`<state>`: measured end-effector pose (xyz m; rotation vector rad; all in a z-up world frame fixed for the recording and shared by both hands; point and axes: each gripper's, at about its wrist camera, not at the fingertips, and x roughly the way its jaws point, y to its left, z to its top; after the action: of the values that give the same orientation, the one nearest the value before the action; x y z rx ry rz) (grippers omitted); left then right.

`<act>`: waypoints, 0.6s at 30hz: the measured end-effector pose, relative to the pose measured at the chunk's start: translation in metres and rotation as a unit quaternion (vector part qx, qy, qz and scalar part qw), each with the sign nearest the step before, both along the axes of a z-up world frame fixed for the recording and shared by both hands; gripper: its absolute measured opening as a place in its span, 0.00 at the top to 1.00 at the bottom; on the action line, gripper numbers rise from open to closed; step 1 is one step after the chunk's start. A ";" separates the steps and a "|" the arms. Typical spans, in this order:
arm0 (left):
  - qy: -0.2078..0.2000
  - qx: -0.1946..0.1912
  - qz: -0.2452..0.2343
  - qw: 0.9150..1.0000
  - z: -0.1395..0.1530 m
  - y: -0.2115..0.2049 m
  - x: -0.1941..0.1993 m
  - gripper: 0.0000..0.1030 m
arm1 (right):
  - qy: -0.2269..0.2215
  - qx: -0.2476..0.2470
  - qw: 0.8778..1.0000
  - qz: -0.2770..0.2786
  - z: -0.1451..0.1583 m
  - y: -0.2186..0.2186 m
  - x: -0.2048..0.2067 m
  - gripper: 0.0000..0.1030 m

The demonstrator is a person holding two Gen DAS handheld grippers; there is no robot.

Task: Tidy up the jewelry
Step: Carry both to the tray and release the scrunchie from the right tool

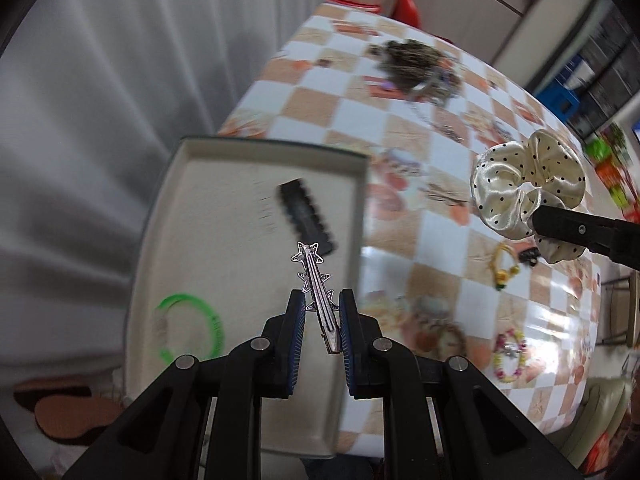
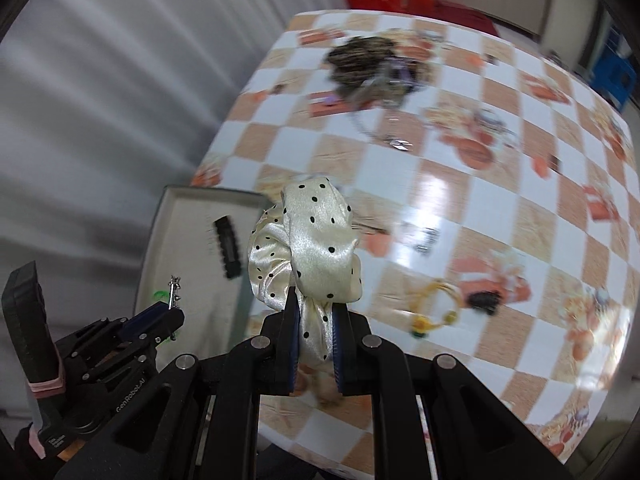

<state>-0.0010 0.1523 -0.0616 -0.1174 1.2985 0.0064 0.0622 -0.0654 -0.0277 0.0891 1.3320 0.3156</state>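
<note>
Jaws of the left gripper (image 1: 322, 312) pinch a star hairclip (image 1: 316, 280); right gripper (image 2: 314, 312) at three o'clock clamps a polka-dot scrunchie (image 2: 308, 240).

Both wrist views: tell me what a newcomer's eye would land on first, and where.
The cream polka-dot scrunchie stands out first, pinched in the right gripper above the checked tablecloth. Next comes the silver star hair clip, clamped in the left gripper over the pale tray at the table's left edge, where a black clip and a green ring already lie.
</note>
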 end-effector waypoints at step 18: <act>0.052 0.027 0.084 0.995 -0.051 0.074 -0.027 0.78 | 0.038 -0.014 0.991 0.126 -0.046 0.138 0.015 0.86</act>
<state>-0.0276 0.2266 -0.1127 -0.1822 1.3883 0.1926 0.0773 0.0726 -0.0740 -0.0925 1.4253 0.5117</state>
